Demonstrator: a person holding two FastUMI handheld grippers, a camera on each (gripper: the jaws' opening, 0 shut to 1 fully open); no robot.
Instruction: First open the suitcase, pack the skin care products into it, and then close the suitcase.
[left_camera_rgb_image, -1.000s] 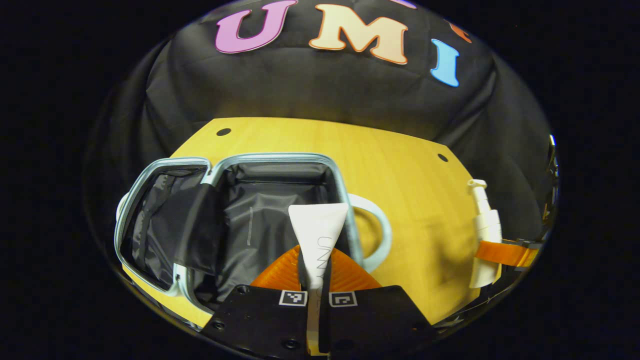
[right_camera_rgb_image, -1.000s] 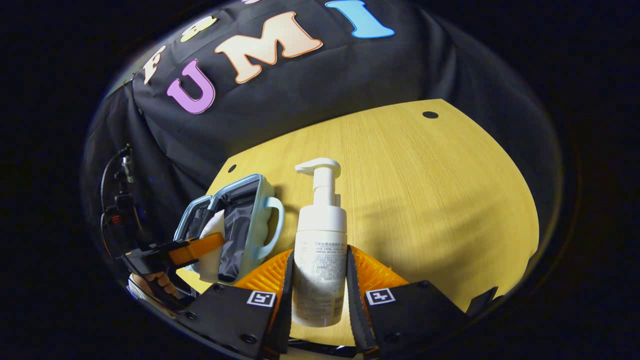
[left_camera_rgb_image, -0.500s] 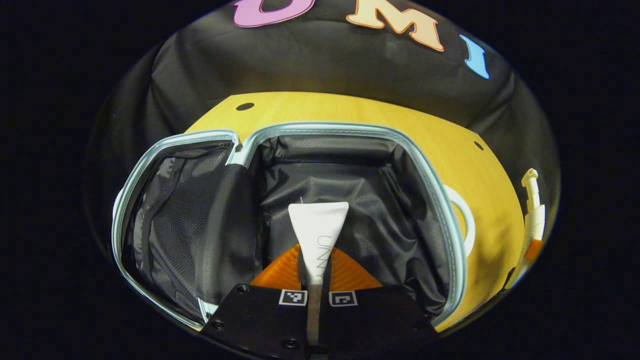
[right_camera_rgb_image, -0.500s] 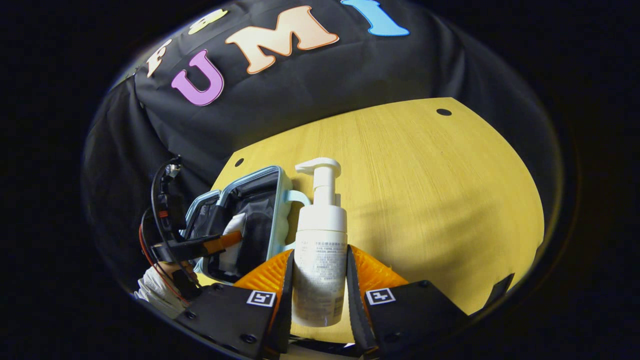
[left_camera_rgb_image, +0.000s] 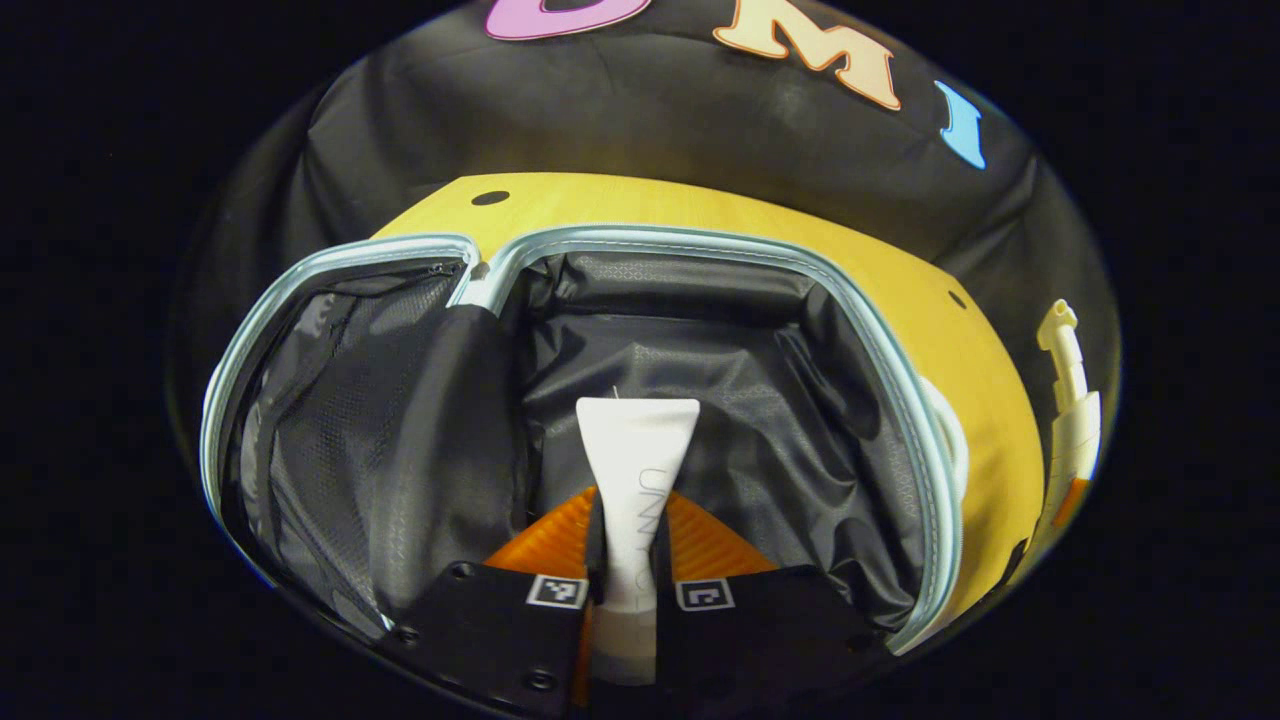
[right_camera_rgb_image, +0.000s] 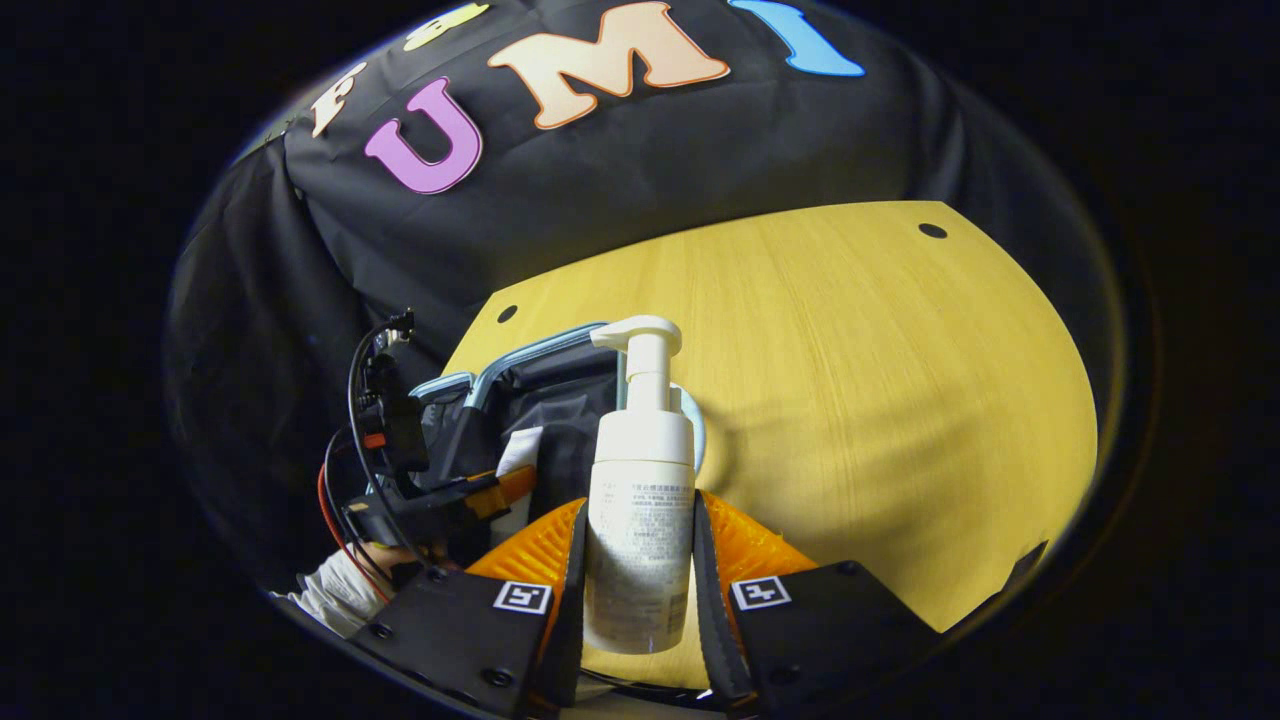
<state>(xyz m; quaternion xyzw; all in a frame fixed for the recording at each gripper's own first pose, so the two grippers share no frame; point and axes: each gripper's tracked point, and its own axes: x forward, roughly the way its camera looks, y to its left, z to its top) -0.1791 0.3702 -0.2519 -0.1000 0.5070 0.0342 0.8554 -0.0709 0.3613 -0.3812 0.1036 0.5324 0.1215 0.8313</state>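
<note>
On the yellow wooden table (right_camera_rgb_image: 850, 340) the suitcase (left_camera_rgb_image: 905, 400) lies open, its pale blue rim framing two compartments lined in dark fabric. In the left gripper view the right-hand compartment is the deeper one; the left-hand half carries a mesh panel (left_camera_rgb_image: 330, 400) and a loose dark flap (left_camera_rgb_image: 440, 440) that hangs across the divide between the two halves. A pale handle (left_camera_rgb_image: 950, 440) projects from the suitcase's right side. Small dark holes mark the table near its far edge.

The left gripper (left_camera_rgb_image: 632, 545) points down into the right-hand compartment. Its fingers are nearly closed and press on both sides of a white tube (left_camera_rgb_image: 636, 460), whose flat wide end points away from the camera above the lining. Whether the tube touches the lining cannot be told. In the right gripper view the same gripper is seen at the suitcase's near side, with cables (right_camera_rgb_image: 365, 420) rising from it and a hand (right_camera_rgb_image: 340, 590) in a white covering beneath it.

The right gripper (right_camera_rgb_image: 640, 560) is held just beside the suitcase's handle side, above the table. Its fingers are part-way closed and clamp a white pump bottle (right_camera_rgb_image: 640, 500) on both sides, upright in that view, nozzle turned left. The bottle hides part of the suitcase rim and handle behind it.
</note>
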